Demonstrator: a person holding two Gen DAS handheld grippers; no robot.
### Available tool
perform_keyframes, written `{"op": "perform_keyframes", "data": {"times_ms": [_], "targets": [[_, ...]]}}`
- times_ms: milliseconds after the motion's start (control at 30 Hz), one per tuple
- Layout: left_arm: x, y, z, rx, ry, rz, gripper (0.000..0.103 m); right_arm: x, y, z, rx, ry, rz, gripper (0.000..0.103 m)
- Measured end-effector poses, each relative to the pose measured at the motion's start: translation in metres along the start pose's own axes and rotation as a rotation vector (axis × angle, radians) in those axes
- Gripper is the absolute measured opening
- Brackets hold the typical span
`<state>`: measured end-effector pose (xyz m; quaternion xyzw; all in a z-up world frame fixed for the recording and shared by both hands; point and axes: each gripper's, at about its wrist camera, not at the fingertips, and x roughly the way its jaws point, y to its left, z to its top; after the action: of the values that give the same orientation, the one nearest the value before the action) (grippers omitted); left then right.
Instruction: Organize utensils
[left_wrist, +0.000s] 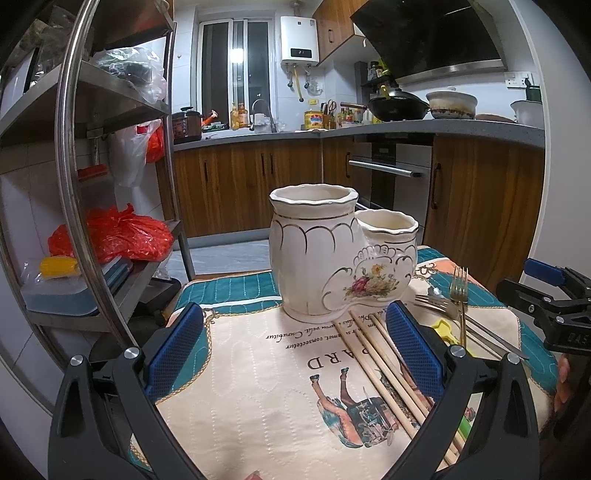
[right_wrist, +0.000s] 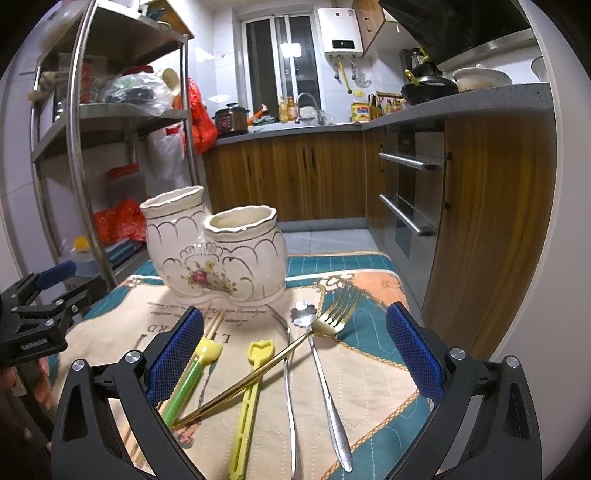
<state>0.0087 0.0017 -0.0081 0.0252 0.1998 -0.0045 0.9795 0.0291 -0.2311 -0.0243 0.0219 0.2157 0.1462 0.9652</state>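
Nearest the left wrist camera, the left gripper (left_wrist: 293, 347) hangs low over the table mat (left_wrist: 258, 406), level and pointing forward, its blue-padded fingers (left_wrist: 173, 347) wide apart with nothing between them. A bundle of wooden chopsticks (left_wrist: 388, 369) lies on the mat, passing under the right-hand finger and running toward the base of the holder. The right gripper (right_wrist: 293, 350) is held the same way, low and level, its fingers (right_wrist: 413, 350) spread wide and holding nothing. Each gripper shows at the edge of the other's view, with part of a hand behind it.

Below and between the right gripper's fingers lie the loose utensils: a green-handled spoon (right_wrist: 184, 384) with a yellow bowl beside the left finger, a yellow plastic spoon (right_wrist: 247, 402), a gold fork (right_wrist: 280, 354) lying slantwise across them, a steel fork (right_wrist: 290, 387) and a steel spoon (right_wrist: 325, 376) with a flower-shaped bowl.

Just beyond them the white ceramic utensil holder (left_wrist: 325, 266) stands upright on the mat, with two cups joined, one taller than the other, a flower painted on the front; nothing sticks up out of either cup.

Further off are a metal shelf rack (left_wrist: 110, 110) with red bags, wooden kitchen cabinets (left_wrist: 240, 184) and an oven (right_wrist: 406, 192).
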Motion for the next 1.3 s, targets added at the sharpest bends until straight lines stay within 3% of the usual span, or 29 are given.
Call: {"op": "perform_keyframes", "data": {"times_ms": [133, 267, 467, 600, 667, 800, 900, 1000, 1167, 1300], "targets": [[-0.001, 0.002, 0.001, -0.014, -0.019, -0.006, 0.098, 0.002, -0.003, 0.001, 0.006, 0.008, 0.003, 0.098], [0.004, 0.005, 0.009, -0.015, 0.021, -0.026, 0.098, 0.006, -0.012, 0.008, 0.018, 0.023, 0.008, 0.098], [0.022, 0.012, 0.027, 0.000, 0.143, -0.018, 0.098, 0.014, -0.029, 0.023, -0.029, 0.077, -0.046, 0.098], [0.034, 0.013, 0.033, 0.022, 0.232, -0.028, 0.098, 0.026, -0.040, 0.024, -0.079, 0.182, -0.076, 0.098], [0.043, 0.006, 0.030, 0.072, 0.309, -0.031, 0.098, 0.032, -0.042, 0.022, -0.108, 0.243, -0.063, 0.098], [0.051, -0.007, 0.019, 0.157, 0.379, -0.054, 0.098, 0.037, -0.038, 0.017, -0.189, 0.328, -0.021, 0.098], [0.058, -0.011, 0.010, 0.131, 0.429, -0.103, 0.098, 0.037, -0.036, 0.015, -0.207, 0.341, 0.003, 0.098], [0.065, -0.014, 0.001, 0.115, 0.477, -0.095, 0.097, 0.042, -0.036, 0.016, -0.209, 0.352, 0.005, 0.098], [0.066, -0.025, -0.010, 0.107, 0.519, -0.122, 0.081, 0.057, -0.044, 0.020, -0.173, 0.364, 0.008, 0.095], [0.064, -0.030, -0.015, 0.085, 0.546, -0.145, 0.069, 0.070, -0.049, 0.024, -0.145, 0.371, 0.020, 0.078]]}}
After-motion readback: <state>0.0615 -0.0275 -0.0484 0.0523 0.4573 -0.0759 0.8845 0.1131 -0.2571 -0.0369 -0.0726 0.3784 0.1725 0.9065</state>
